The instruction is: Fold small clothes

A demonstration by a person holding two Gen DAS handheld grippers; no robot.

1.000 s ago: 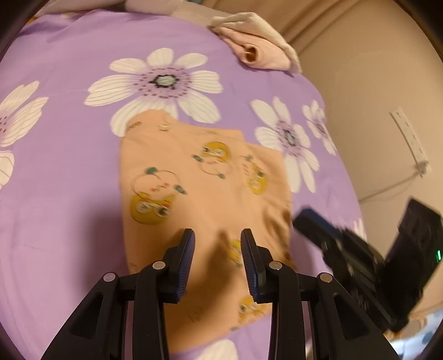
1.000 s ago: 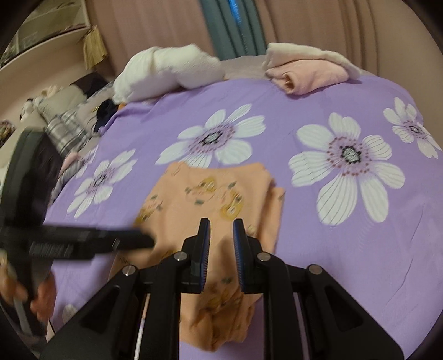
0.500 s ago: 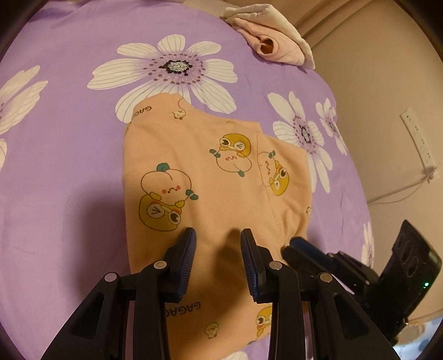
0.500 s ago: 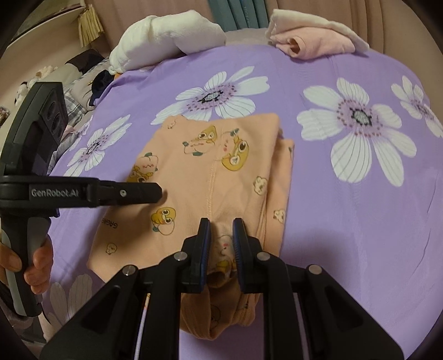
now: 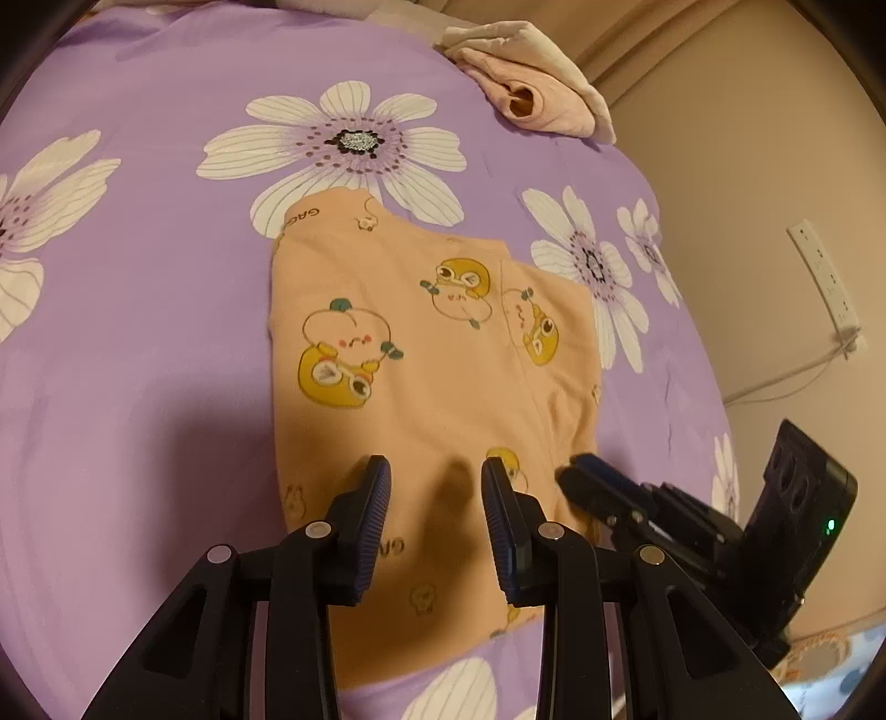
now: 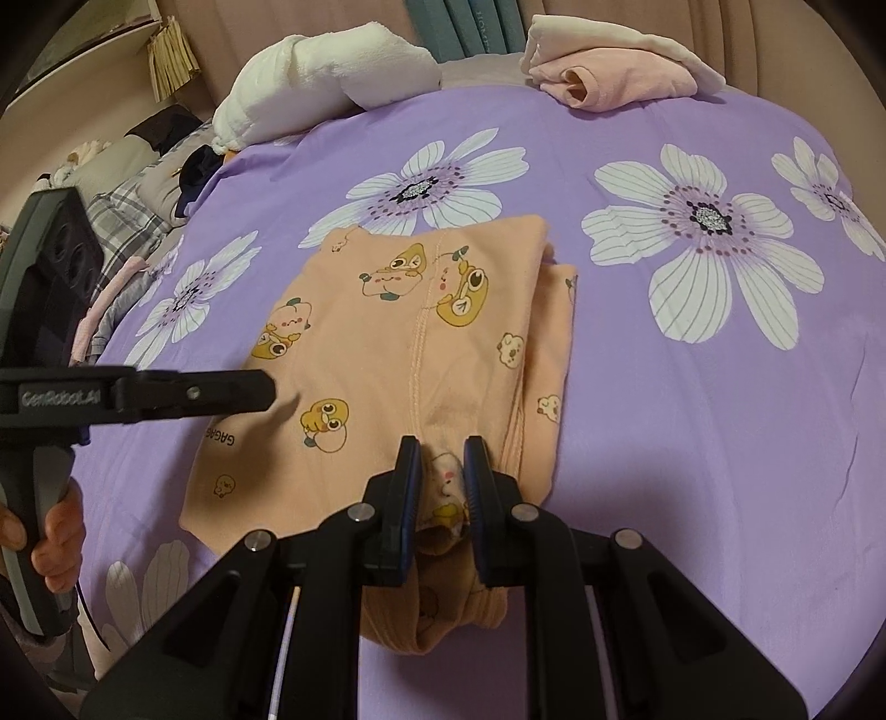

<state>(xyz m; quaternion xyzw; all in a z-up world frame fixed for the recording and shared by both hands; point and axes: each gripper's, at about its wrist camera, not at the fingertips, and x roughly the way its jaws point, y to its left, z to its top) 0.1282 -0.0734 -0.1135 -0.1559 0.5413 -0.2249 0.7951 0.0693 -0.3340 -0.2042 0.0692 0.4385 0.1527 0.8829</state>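
Note:
A small orange garment with cartoon prints lies partly folded on the purple flowered bedspread; it also shows in the right wrist view. My left gripper is open and empty, just above the garment's near part. My right gripper has its jaws a little apart around a bunched near edge of the garment, which lies between the fingers. The right gripper shows at the lower right in the left wrist view. The left gripper shows at the left in the right wrist view.
A folded pink garment and a white one lie at the bed's far edge. A white fluffy bundle sits at the far left. Clutter lies beyond the bed's left side. A wall with a power strip is on the right.
Both grippers have moved in and down over the orange garment. The right gripper's fingers now straddle its bunched near edge. The garment lies flatter.

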